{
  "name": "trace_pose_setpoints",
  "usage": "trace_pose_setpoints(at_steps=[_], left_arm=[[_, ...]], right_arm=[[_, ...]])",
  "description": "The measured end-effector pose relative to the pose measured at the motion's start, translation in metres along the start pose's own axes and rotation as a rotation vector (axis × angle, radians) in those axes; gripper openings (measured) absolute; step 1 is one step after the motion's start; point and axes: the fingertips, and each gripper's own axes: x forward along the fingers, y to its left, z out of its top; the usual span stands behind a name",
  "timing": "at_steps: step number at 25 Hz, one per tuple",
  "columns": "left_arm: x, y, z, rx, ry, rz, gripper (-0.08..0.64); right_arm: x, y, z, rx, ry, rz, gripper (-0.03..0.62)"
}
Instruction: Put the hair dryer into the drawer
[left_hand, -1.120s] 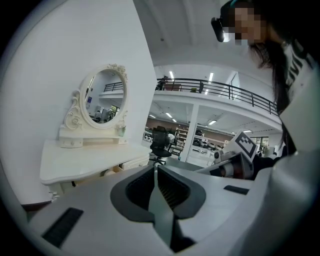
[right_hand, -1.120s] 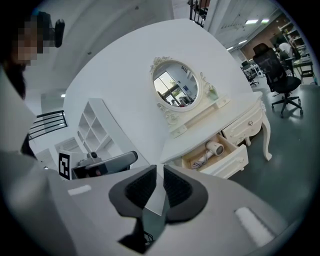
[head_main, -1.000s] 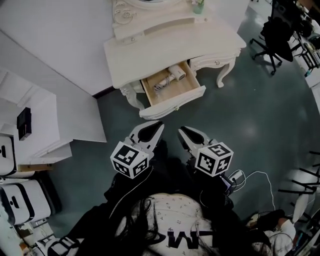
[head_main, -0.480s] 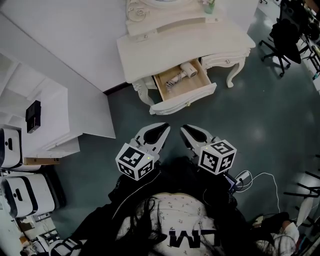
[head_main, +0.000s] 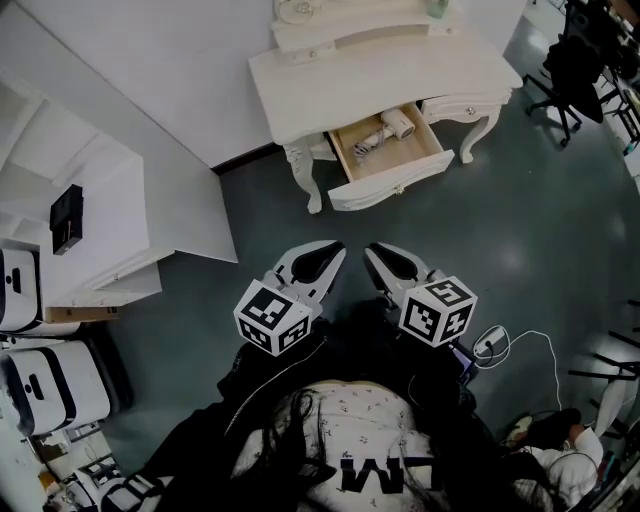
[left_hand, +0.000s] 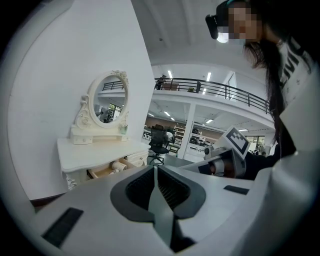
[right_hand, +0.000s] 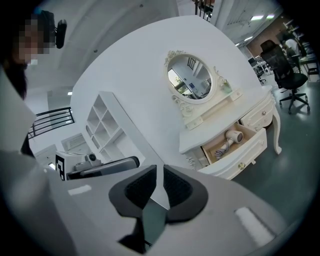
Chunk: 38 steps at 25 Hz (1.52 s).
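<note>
Hair dryer (head_main: 386, 131) lies on its side inside the open drawer (head_main: 392, 189) of the white dressing table (head_main: 380, 75). The drawer is pulled out from under the worktop. In the head view the dryer's long axis runs diagonally: barrel end toward the upper right near the drawer's back corner, handle and coiled cord trailing to the lower left. The right gripper view shows the same lie (right_hand: 231, 137), barrel to the right.

Left gripper (head_main: 337, 248): jaws clenched, pads together, nothing between them (left_hand: 155, 171). Right gripper (head_main: 372, 250): jaws closed to a thin slit, empty (right_hand: 157, 171). Both are held side by side over the floor, well apart from the drawer and pointing toward the dressing table.

An oval mirror (right_hand: 192, 80) stands at the back of the worktop.
</note>
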Motion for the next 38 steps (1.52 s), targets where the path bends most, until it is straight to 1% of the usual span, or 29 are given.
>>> trace_pose_setpoints(at_steps=[8,15,27,38], left_arm=[[-0.046,0.010,-0.015,-0.005,-0.017,-0.038,0.001],[-0.073,0.017,-0.020,-0.008,-0.043,-0.052,0.000],[-0.105,0.017,-0.033,0.011,-0.053,-0.074,0.002],[-0.120,0.001,-0.047,0.028,-0.048,-0.111,0.002]], right_arm=[[0.012,0.043,-0.033,-0.044,0.007,-0.038,0.052],[0.020,0.073,-0.051,-0.091,0.007,-0.035,0.052],[0.022,0.101,-0.076,-0.118,-0.005,-0.041,0.052],[0.009,0.117,-0.093,-0.122,-0.027,-0.055,0.052]])
